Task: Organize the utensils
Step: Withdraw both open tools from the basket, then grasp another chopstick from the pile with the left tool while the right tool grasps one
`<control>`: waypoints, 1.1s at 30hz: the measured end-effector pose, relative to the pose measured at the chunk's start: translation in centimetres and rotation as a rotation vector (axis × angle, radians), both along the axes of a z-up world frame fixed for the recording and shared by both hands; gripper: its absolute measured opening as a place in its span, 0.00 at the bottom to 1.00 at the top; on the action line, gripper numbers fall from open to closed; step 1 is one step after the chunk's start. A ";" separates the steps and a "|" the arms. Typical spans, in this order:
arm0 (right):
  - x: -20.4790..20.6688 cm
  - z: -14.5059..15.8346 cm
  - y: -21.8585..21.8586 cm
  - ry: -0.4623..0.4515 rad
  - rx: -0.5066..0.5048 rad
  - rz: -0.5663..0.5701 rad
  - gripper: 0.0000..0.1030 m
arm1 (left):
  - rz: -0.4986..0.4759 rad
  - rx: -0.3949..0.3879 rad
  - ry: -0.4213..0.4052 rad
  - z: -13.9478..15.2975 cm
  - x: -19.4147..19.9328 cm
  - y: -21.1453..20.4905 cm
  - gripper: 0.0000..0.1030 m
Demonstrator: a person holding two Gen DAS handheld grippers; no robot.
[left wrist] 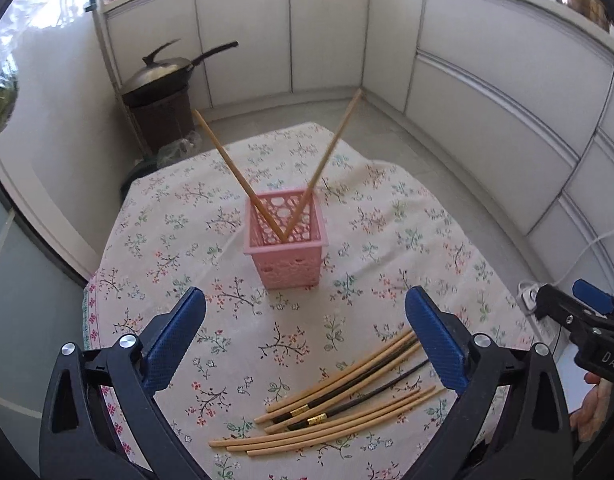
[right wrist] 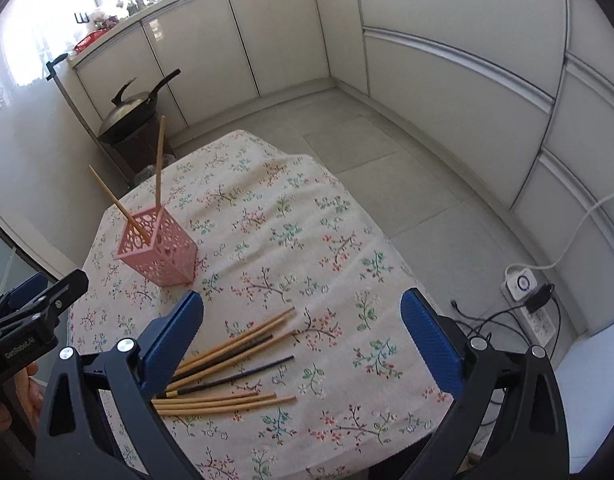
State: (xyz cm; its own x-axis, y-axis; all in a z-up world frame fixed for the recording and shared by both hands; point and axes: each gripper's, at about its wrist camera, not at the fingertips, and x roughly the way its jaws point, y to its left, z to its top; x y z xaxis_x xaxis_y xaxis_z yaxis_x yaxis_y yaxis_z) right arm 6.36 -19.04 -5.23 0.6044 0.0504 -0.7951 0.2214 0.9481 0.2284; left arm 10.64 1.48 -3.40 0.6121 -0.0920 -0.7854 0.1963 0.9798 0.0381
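Left gripper (left wrist: 305, 332), seen from its own wrist camera, hangs above the floral tablecloth (left wrist: 175, 240) with its blue-padded jaws spread wide and nothing between them. At twelve o'clock from it stands the pink perforated utensil holder (left wrist: 287, 250), with two wooden chopsticks (left wrist: 227, 168) leaning apart in a V. Loose chopsticks (left wrist: 339, 404), wooden ones and two black ones, lie fanned on the cloth at about five o'clock, near the right pad. A lidded wok (left wrist: 163, 74) sits at eleven o'clock beyond the table.

From the right wrist camera, the right gripper (right wrist: 303, 334) is likewise wide apart and empty. The loose chopsticks (right wrist: 227, 376) lie just beside its left pad, at about seven o'clock; the holder (right wrist: 159, 252) stands at ten o'clock. A power strip (right wrist: 531, 300) lies on the floor at three o'clock.
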 end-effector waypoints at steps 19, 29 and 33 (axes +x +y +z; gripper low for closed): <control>-3.0 -6.1 -7.2 0.217 0.236 -0.227 0.93 | -0.290 0.033 0.478 -11.6 6.4 -11.6 0.90; -2.8 -7.7 -8.7 0.269 0.299 -0.265 0.93 | -0.297 0.109 0.520 -15.0 8.6 -14.5 0.42; -2.4 -7.8 -8.0 0.276 0.302 -0.234 0.93 | -0.279 0.118 0.494 -14.8 9.1 -13.4 0.22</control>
